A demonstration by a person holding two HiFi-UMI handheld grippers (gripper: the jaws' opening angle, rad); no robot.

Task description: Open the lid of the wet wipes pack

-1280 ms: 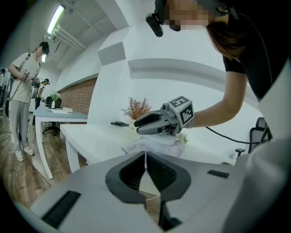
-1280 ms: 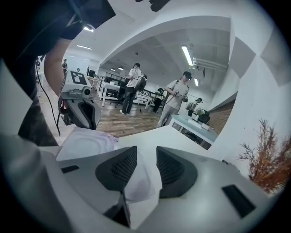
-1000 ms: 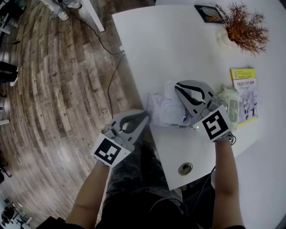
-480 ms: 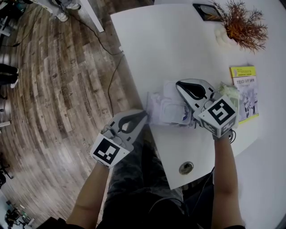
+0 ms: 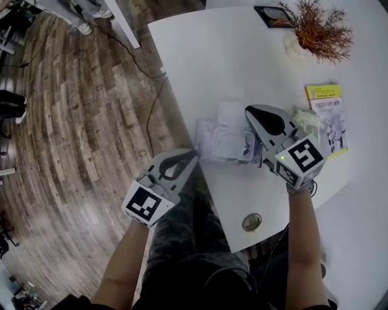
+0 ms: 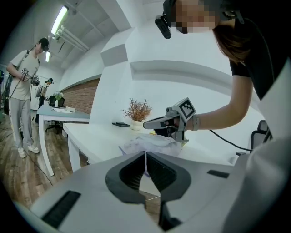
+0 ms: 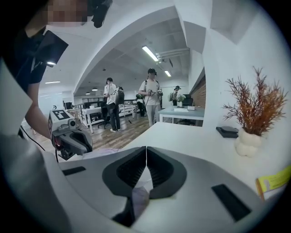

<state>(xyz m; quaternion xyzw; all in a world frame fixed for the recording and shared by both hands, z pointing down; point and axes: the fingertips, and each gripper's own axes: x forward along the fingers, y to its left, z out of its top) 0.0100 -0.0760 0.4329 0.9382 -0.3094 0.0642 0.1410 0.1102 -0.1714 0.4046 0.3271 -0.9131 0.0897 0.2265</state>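
The wet wipes pack [image 5: 225, 144], white and pale lavender with crumpled film, lies near the table's left edge. My left gripper [image 5: 195, 154] reaches in from below the table edge and is shut on the film at the pack's near left corner; in the left gripper view the pack [image 6: 152, 141] starts right at the closed tips [image 6: 145, 153]. My right gripper [image 5: 248, 111] hovers over the pack's right side, jaws shut and nothing visible between them [image 7: 146, 148]. A white flap [image 5: 231, 113] stands up at the pack's far side, just left of the right tips.
The white table [image 5: 230, 54] carries a dried plant in a white vase [image 5: 310, 31], a dark flat device [image 5: 271, 13], a yellow booklet [image 5: 327, 115] and a greenish packet [image 5: 307, 120] by the right gripper. A round grommet [image 5: 251, 222] sits near the front edge. People stand in the background.
The right gripper's jaws closed, its wrist rolled so the marker cube turned, and it lifted slightly away from me. The left gripper stayed where it was.
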